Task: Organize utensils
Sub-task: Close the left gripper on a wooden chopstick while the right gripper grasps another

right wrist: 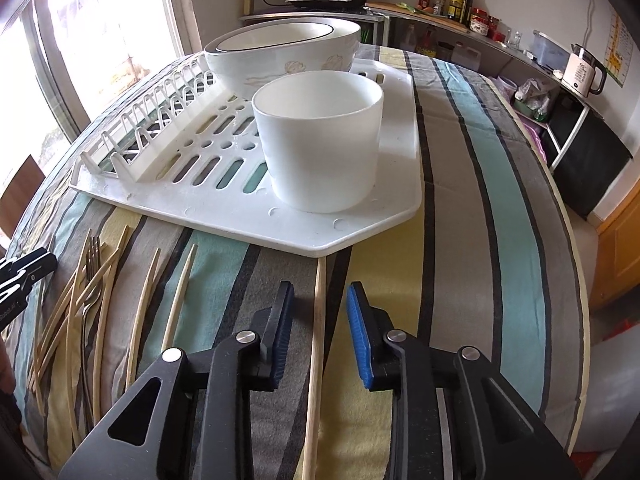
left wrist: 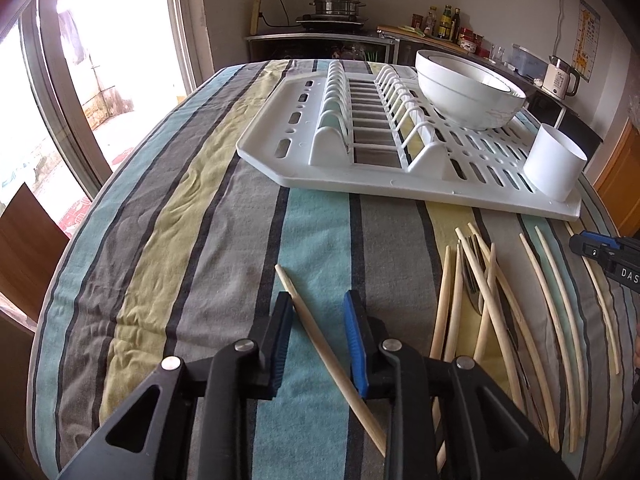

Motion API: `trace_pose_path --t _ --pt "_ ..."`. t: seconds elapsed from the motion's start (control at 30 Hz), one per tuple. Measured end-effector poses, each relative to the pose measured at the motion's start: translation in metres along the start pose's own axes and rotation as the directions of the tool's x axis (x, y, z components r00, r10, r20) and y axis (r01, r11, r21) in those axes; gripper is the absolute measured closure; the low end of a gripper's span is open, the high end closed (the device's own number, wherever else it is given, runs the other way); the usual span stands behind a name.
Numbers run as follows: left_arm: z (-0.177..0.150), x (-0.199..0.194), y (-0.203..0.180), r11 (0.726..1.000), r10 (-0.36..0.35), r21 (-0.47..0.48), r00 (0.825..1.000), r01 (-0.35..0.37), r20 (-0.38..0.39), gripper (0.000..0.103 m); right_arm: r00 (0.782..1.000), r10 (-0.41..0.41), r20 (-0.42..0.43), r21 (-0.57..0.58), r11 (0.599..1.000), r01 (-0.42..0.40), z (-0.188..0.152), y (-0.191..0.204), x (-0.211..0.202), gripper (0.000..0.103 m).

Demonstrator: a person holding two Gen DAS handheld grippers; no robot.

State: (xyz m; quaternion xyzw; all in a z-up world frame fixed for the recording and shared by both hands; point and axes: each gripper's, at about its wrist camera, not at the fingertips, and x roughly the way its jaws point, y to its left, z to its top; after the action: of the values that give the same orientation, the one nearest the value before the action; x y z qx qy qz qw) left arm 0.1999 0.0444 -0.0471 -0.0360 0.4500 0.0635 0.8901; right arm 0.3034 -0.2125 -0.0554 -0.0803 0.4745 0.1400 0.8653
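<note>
While both straddled chopsticks on the tabletop (left wrist: 168, 208):
left hand-held gripper (left wrist: 318, 300): narrow, chopstick (left wrist: 320, 344) between, unpinched
right hand-held gripper (right wrist: 320, 292): narrow, lone chopstick (right wrist: 316, 352) between, untouched

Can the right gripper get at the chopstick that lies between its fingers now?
Probably yes. The right gripper already straddles the chopstick on the cloth; its jaws are apart and not yet pressing, and nothing blocks it.

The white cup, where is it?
The white cup stands on the drying rack, at its near corner in the right wrist view, just in front of the stacked bowls.
</note>
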Motion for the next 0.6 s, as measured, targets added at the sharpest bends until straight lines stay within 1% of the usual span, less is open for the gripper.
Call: trace_pose_path --t 0.03,0.07,0.1,0.13,0.33,0.47,0.6 --pt "0.0 0.0 -0.001 1.0 -0.003 0.007 1.0 0.003 0.001 0.082 1.0 0.0 -0.004 -0.006 1.0 0.0 0.0 0.001 0.0 0.092" --pt "0.0 0.0 -0.002 1.0 -0.009 0.012 1.0 0.009 0.0 0.084 1.0 -0.003 -0.008 -0.015 1.0 0.003 0.0 0.003 0.0 0.096" --pt "0.0 -0.001 -0.003 1.0 -0.012 0.018 1.0 0.012 0.0 0.087 1.0 -0.004 -0.012 -0.026 1.0 0.004 -0.001 0.005 -0.001 0.097" --pt "0.0 -0.001 -0.004 1.0 -0.014 0.024 1.0 0.014 0.0 0.09 1.0 -0.009 -0.014 -0.033 0.999 0.008 -0.002 0.006 -0.002 0.097" --pt "-0.001 -0.003 -0.002 0.998 -0.058 0.024 0.998 0.058 -0.01 0.096 1.0 0.015 -0.02 -0.023 1.0 -0.016 -0.01 0.005 -0.01 0.097" --pt "-0.006 -0.008 -0.001 0.995 -0.1 0.023 0.995 0.1 -0.013 0.096 1.0 0.028 -0.006 -0.015 1.0 -0.028 -0.016 0.007 -0.021 0.097" --pt "-0.011 -0.02 -0.002 0.992 -0.123 0.033 0.992 0.123 0.006 0.096 0.999 0.038 0.023 -0.006 0.999 -0.038 -0.023 0.008 -0.036 0.097"
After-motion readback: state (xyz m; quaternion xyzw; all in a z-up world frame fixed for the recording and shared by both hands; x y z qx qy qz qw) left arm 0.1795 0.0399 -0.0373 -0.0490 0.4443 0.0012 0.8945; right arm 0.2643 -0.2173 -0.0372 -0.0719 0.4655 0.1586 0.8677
